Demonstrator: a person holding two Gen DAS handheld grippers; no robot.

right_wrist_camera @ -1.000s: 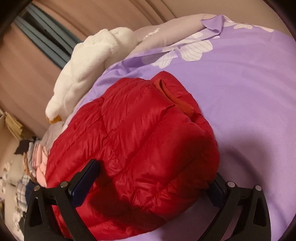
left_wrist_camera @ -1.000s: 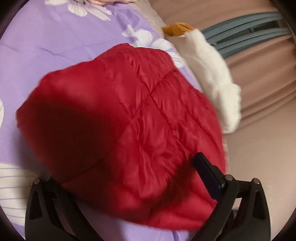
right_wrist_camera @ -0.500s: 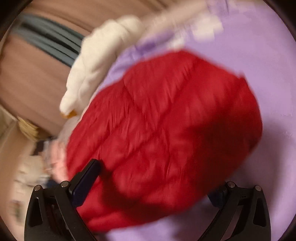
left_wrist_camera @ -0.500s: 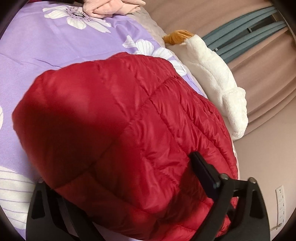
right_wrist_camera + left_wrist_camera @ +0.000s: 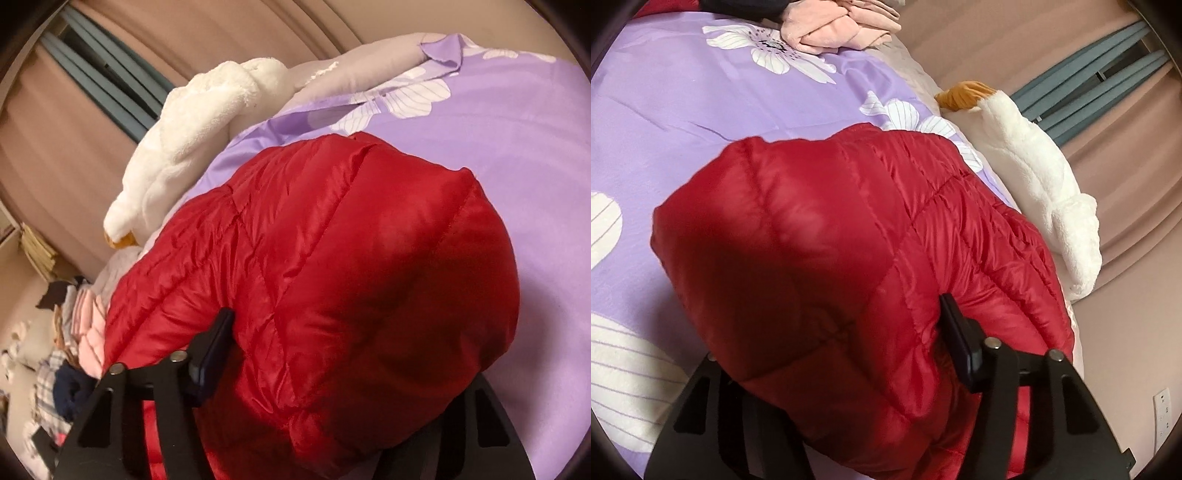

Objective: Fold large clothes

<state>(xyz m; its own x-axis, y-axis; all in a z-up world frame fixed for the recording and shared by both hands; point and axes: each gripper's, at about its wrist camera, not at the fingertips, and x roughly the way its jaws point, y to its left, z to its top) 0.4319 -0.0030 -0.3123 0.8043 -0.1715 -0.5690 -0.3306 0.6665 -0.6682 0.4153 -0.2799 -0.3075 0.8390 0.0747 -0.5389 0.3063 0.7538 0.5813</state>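
a: red quilted jacket (image 5: pixel 827 280), folded into a puffy bundle, lying on the bed (image 5: pixel 665 122) near its edge. where are the grippers?

b: left gripper (image 5: pixel 827 369) has just been closing, jacket bulk between its fingers, the seen finger dents the fabric. right gripper (image 5: pixel 332 354) likewise just closing, clenched on the jacket's other end (image 5: pixel 332 258).

a: surface?

b: lilac bedcover with big white flowers (image 5: pixel 772 51). white plush toy with an orange tip (image 5: pixel 1045 177) along the bed's edge, just beside the jacket. folded pink clothes (image 5: pixel 834 26) further up the bed.

a: room?

b: pinkish curtains (image 5: pixel 74 147), grey-blue bands (image 5: pixel 107 85) among them. heap of mixed laundry (image 5: pixel 62 350) off the bed. white wall socket (image 5: pixel 1161 413) low on the wall. no writing readable anywhere.
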